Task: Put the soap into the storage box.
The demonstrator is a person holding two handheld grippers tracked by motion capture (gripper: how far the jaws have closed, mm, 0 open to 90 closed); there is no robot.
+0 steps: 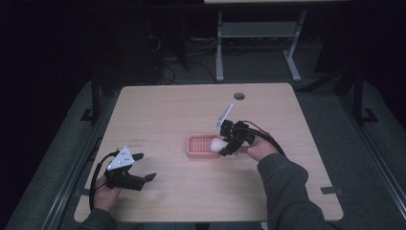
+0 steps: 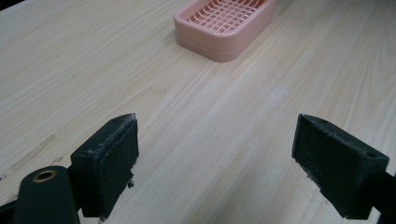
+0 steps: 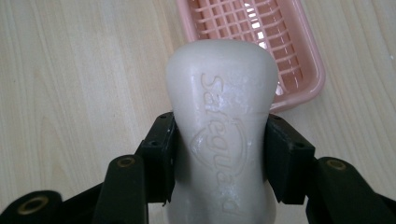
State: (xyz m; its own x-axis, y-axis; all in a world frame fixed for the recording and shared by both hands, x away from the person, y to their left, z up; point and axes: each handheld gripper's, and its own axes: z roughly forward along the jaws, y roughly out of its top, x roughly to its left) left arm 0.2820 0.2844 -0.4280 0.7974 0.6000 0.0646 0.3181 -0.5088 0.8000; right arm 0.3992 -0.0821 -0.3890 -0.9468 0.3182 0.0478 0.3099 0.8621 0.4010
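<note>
A white bar of soap (image 3: 222,116) with raised lettering is clamped between the jaws of my right gripper (image 3: 219,154). In the high view that soap (image 1: 217,144) hangs just over the right end of a pink slotted soap dish (image 1: 199,146) at the table's middle, with the right gripper (image 1: 229,142) behind it. The dish (image 3: 280,56) lies just past the soap, below it. My left gripper (image 1: 146,166) rests near the front left of the table, open and empty. Its two black pads (image 2: 112,163) stand wide apart over bare wood, and the dish (image 2: 224,28) lies ahead of them.
The light wooden table (image 1: 172,110) has a round cable hole (image 1: 239,96) near its far edge. Bare wood lies all around the dish. Beyond the table are a dark floor, cables and the legs of another desk (image 1: 219,48).
</note>
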